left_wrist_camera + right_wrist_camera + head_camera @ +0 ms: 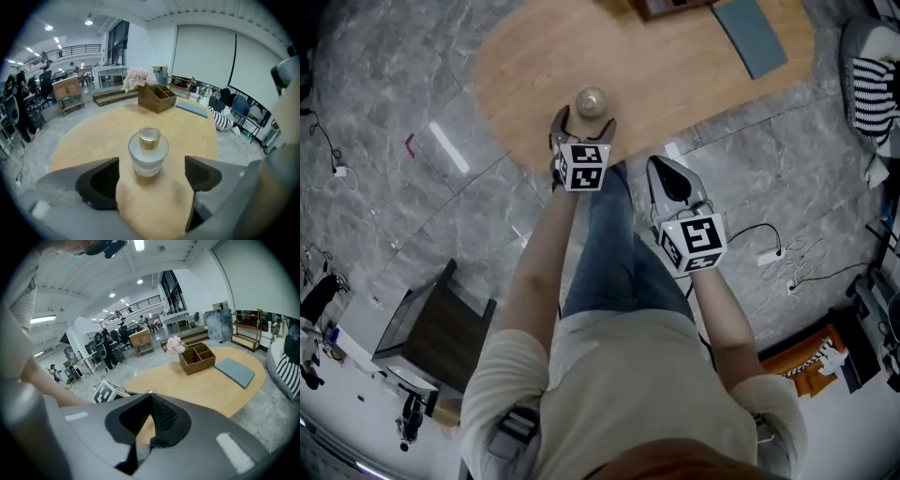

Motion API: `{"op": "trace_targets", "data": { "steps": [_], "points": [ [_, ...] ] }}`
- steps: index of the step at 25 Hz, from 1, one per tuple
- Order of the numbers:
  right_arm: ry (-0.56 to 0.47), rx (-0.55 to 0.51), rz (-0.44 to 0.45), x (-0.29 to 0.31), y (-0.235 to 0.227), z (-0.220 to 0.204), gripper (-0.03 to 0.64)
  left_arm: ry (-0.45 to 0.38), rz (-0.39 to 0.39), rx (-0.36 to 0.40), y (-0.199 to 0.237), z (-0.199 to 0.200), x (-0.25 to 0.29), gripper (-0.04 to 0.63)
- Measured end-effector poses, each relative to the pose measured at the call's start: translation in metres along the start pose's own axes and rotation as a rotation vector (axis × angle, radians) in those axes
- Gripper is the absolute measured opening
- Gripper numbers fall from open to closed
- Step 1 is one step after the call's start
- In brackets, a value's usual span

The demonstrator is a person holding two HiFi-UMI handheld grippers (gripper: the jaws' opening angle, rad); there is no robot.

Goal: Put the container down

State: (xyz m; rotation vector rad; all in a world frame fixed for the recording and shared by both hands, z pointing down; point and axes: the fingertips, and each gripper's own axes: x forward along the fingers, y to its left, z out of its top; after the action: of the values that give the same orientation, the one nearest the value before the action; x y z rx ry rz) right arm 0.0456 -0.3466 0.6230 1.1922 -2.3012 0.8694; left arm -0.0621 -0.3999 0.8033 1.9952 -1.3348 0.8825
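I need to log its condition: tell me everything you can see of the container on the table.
The container is a small, squat, round bottle of frosted whitish glass with a short gold-coloured neck. It stands upright on the wooden table near its rounded edge. The left gripper has its jaws open on either side, clear of the glass; nothing else touches it.

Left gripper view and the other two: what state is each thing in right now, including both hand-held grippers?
Glass bottle: upright on the wooden table, untouched.
Left hand-held gripper: jaws wide apart on either side of the bottle, not touching it.
Right hand-held gripper: jaws together, nothing held.
Wooden organizer box: upright on the table, open-topped.
Grey pad: lying flat on the table.
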Motion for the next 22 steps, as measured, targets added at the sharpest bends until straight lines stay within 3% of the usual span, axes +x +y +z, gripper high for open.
{"op": "trace_targets", "data": {
  "steps": [8, 16, 22],
  "points": [
    [-0.054, -0.029, 0.009, -0.062, 0.035, -0.003, 0.002, -0.136, 0.0, -0.113, -0.038, 0.001, -0.114, 0.439],
    [-0.105, -0.084, 0.071, -0.145, 0.088, -0.019, 0.002, -0.249, -0.058, -0.117, -0.107, -0.003, -0.235, 0.423],
    [-0.159, -0.105, 0.084, -0.202, 0.114, -0.031, 0.002, -0.336, -0.1, -0.2, -0.147, -0.006, -0.318, 0.25]
  ]
}}
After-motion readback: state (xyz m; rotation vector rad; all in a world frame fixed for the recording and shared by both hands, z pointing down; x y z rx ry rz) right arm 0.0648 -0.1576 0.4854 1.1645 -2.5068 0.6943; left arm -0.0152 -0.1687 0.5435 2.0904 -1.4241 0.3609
